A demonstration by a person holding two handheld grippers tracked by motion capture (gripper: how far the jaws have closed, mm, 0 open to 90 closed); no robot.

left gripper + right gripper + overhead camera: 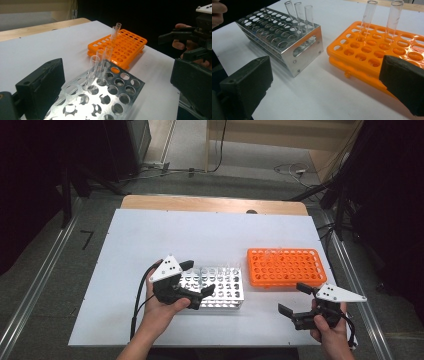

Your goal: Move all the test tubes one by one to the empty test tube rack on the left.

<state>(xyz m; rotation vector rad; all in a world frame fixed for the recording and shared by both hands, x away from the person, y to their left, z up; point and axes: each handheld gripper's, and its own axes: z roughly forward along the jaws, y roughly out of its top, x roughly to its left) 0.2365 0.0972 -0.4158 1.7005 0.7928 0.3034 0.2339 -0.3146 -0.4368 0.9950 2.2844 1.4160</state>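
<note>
Metal rack [220, 287] under wide-open left hand-held gripper [197, 279].

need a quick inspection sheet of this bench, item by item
surface: white board on a wooden table, bare around the racks
job's things: metal rack holding three clear tubes; orange rack beside it, apart, holding two tubes
clutter: nothing seen
grippers: left gripper over the metal rack's left end, jaws open, nothing between them; right gripper near the board's front right, jaws open, empty
cables: black cable trails from the left gripper; more cables on the floor behind
surroundings: dark equipment both sides, metal rails along the floor
</note>
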